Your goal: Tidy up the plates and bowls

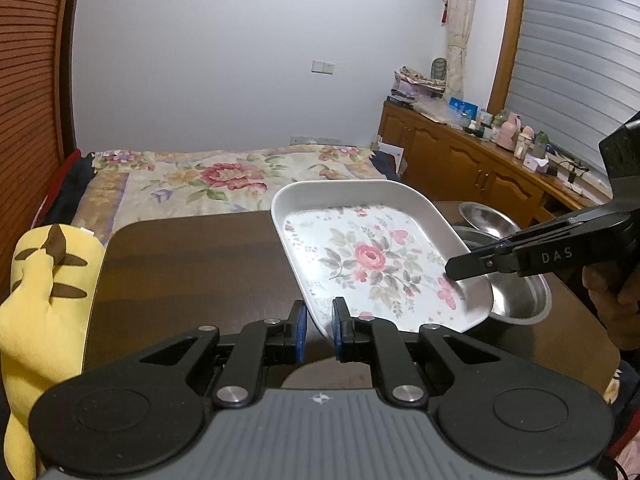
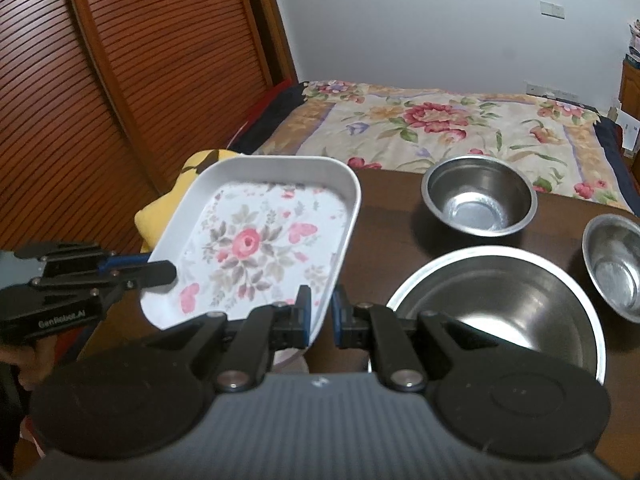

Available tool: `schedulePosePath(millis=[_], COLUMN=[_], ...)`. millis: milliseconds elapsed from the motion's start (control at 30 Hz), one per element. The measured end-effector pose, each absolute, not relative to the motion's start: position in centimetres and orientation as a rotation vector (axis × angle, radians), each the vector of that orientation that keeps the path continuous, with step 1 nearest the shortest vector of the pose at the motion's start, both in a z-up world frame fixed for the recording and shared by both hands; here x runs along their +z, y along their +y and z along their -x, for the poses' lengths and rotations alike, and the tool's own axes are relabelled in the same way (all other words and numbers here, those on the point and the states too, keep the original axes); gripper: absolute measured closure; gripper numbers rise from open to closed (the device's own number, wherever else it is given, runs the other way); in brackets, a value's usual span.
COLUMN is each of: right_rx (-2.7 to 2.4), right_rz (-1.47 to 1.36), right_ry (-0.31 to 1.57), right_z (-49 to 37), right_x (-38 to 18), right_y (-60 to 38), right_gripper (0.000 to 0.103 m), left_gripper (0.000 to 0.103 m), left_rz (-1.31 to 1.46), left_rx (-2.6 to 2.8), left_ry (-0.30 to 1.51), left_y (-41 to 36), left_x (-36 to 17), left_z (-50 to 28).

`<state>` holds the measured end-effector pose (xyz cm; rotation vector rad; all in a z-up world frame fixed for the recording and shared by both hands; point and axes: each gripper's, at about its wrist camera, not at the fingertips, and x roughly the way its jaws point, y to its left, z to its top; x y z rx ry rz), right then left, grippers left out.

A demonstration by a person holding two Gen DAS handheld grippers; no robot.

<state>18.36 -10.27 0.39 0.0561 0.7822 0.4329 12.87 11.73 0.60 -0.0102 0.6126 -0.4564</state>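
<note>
While both grippers pinch the same floral tray (image 1: 372, 256), the left wrist view shows it lifted off the dark table (image 1: 180, 264) and tilted. Left gripper (image 1: 319, 330) has its jaws narrowed onto the tray's near rim, blue pads either side of the edge. Right gripper (image 1: 460, 270) reaches in from the right and bites the rim on that side. Tray's long axis runs away from the left jaws toward the bed (image 1: 208, 180). Its right corner hangs over the large steel bowl (image 1: 520, 300). Behind that, parts of more steel bowls show, count unclear from this side. Yellow plush (image 1: 44, 280) sits left of the table.

Right wrist view: right gripper (image 2: 321, 316) jaws narrow, clamped on the tray's (image 2: 256, 240) near right rim. Left gripper (image 2: 160, 274) holds the left rim, closed on it. Tray lies left of all bowls, clear of them here. Count: one tray, three steel bowls. That is the large bowl (image 2: 500, 320) just right of the jaws, a medium bowl (image 2: 480, 200) farther back, and a small bowl (image 2: 616, 268) at far right. Right hand is nearer the bowls. Likely next move is setting the tray down on the bare left part of the table (image 2: 380, 232), so the tray-to-large-bowl gap matters. Both hands equally committed.
</note>
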Motion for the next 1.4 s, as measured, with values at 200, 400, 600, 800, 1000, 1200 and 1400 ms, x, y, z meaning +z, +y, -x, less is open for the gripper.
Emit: schedulePosePath(millis=[200,400,600,800,1000,1200,1400], right_rx=[0.456,0.476,0.48,0.487,0.485,0.481,0.468], right_rz=[-0.063,-0.078,-0.097,-0.106,-0.066,-0.05,-0.039], right_ry=[0.775,0.773,0.774,0.768,0.75,0.744,0.747], right_z=[-16.8,-15.3,-14.2,-12.6,-11.3,-10.5,-10.0], right_x=[-0.1,-0.8,-1.6,-2.4,-3.1,-3.9,-4.9], right_y=[-10.0,-9.8,-9.9,-9.9,-9.5,-9.0,-8.7], right_gripper=[0.091,0.091,0.091,0.091,0.09,0.09,0.09], left_gripper=[0.089,0.089,0.089,0.089,0.089,0.089,0.089], left_rz=[0.01,0.014,0.013,0.013,0.017,0.022,-0.007], left_rx=[-0.452,-0.454,-0.459,-0.455,-0.443,-0.436,-0.409], left_ry=[0.614,0.618,0.611,0.617,0.644,0.655,0.658], left_y=[12.1,12.5,12.5,12.7,12.9,13.3,13.0], left_x=[0.0,-0.7,-0.8,-1.6,-3.0,-3.9,-4.3], left_z=[-10.6,-9.1,-7.8,-6.5,-5.7,-5.1,-4.8])
